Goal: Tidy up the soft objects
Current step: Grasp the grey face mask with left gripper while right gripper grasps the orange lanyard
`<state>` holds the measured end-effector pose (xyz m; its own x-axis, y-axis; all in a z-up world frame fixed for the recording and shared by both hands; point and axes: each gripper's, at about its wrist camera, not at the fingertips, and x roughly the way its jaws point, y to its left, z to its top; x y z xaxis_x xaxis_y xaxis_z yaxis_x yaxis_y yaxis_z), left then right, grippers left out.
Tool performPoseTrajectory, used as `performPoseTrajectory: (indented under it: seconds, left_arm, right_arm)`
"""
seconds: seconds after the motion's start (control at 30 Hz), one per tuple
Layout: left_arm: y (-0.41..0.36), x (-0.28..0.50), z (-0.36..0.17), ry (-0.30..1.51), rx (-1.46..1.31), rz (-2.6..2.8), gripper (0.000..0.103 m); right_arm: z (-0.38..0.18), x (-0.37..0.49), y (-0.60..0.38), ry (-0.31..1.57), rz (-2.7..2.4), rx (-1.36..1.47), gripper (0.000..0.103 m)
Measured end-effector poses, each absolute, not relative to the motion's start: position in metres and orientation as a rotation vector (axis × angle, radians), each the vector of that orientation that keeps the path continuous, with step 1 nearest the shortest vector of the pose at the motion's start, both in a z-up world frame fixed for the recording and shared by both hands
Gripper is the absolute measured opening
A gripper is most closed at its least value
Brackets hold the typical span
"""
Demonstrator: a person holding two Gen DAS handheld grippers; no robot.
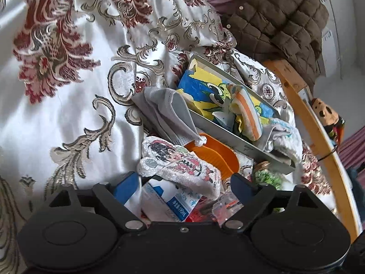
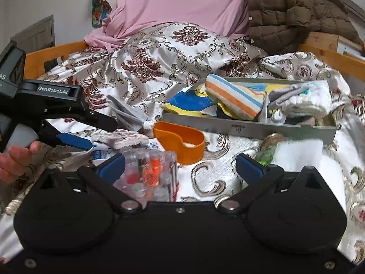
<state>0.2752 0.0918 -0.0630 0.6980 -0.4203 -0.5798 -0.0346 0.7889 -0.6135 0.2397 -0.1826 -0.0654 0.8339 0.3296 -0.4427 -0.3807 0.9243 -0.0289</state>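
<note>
Left wrist view. Left gripper (image 1: 184, 182) spread wide, nothing pinched; printed cloth (image 1: 180, 166) lying between the blue pads, on a blue-and-white box (image 1: 168, 203). Grey tray (image 1: 239, 137) just beyond, already holding a striped cloth (image 1: 247, 111) and a blue-yellow cloth (image 1: 203, 89). Grey cloth (image 1: 166, 111) draped against the tray's near wall. Orange band (image 1: 212, 157) between printed cloth and tray.

Right wrist view. Right gripper (image 2: 180, 166) also wide, empty. Clear packet (image 2: 150, 171) of small tubes beside its left pad, short of the tray (image 2: 251, 127). Left gripper (image 2: 75, 141) seen from the side, left of the tray, over the printed cloth (image 2: 123, 140). Hand (image 2: 16, 157) on its grip. White cloth (image 2: 298, 155) just before the tray's right end.

Judged: printed cloth light, limp, fuzzy, not fragile; likely to sag and drag. Best pinched at a bunched edge or raised fold, clear of the box beneath.
</note>
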Motion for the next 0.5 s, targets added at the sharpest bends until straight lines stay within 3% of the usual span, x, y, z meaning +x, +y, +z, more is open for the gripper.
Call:
performPoseTrajectory:
  seconds: [0.4,0.5]
  left_arm:
    - [0.103,0.293,-0.077,0.793,-0.748,-0.245,0.067]
    - [0.106,0.296,-0.080,0.795,-0.776,-0.244,0.062]
  right_arm:
    - [-0.053,0.300,-0.175,0.506,0.341,-0.131,0.101]
    - [-0.053,0.327,-0.170,0.572,0.369,-0.138,0.092]
